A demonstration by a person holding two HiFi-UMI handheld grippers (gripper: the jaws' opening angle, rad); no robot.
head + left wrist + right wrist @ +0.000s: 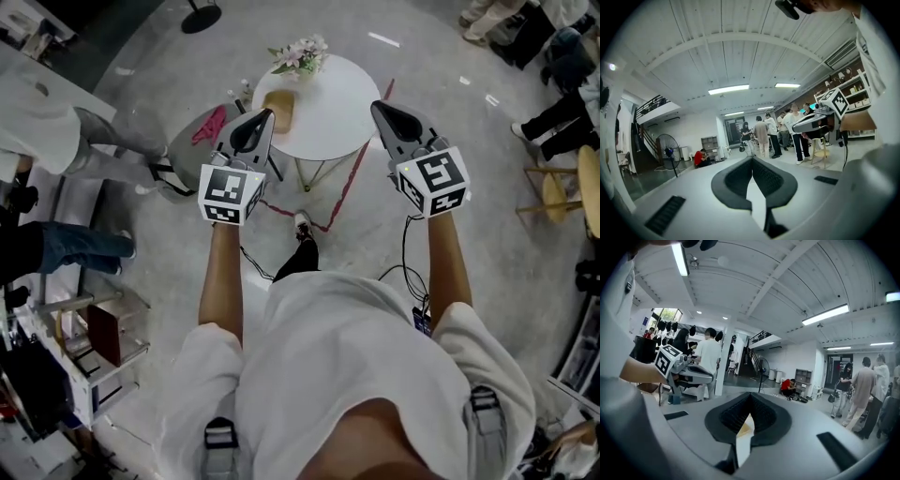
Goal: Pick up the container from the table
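A tan container (278, 110) stands on the left part of a round white table (337, 122), ahead of the person. Beside it are a bunch of pale flowers (300, 54) and small bottles (239, 94). My left gripper (265, 114) is held in the air just left of the container as the head view shows it, jaws shut with nothing in them (752, 159). My right gripper (375, 106) hangs over the table's right edge, its jaws meeting at the tips and holding nothing (750, 395). Each gripper sees the other off to its side.
A grey chair (192, 150) with a pink cloth (208, 127) stands left of the table. Red tape lines (342, 192) mark the floor under it. A wooden stool (553, 192) is at the right. People stand at the left and the far right.
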